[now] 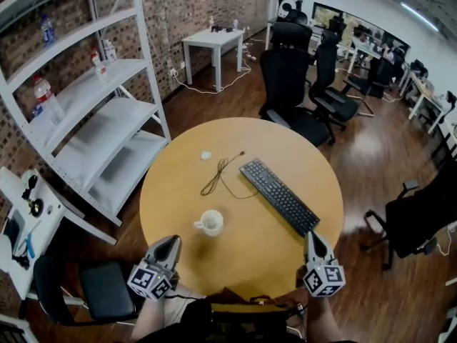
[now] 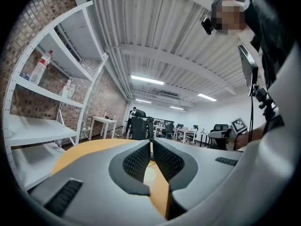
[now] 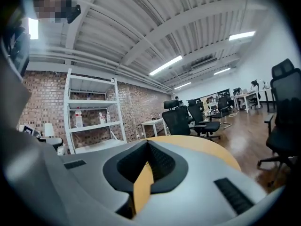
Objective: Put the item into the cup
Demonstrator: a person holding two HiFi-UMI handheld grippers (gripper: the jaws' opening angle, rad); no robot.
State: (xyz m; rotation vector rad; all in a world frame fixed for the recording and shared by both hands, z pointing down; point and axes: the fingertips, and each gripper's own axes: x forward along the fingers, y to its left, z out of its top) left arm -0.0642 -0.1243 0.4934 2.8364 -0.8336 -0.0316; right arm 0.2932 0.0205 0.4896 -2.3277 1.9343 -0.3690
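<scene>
A white cup (image 1: pixel 211 222) with its handle to the left stands on the round yellow table (image 1: pixel 178 191), near the front. A small white item (image 1: pixel 206 155) lies farther back, beside a loose black cable (image 1: pixel 218 174). My left gripper (image 1: pixel 173 240) hovers at the table's front edge, just left of and nearer than the cup. Its jaws meet at the tips with nothing between them (image 2: pixel 151 142). My right gripper (image 1: pixel 311 236) is at the front right edge, beyond the keyboard's near end. It is shut and empty (image 3: pixel 147 142).
A black keyboard (image 1: pixel 279 195) lies diagonally on the right half of the table. White metal shelves (image 1: pixel 93 120) with bottles stand to the left. Black office chairs (image 1: pixel 289 84) stand behind the table, and one chair (image 1: pixel 103 288) is at the front left.
</scene>
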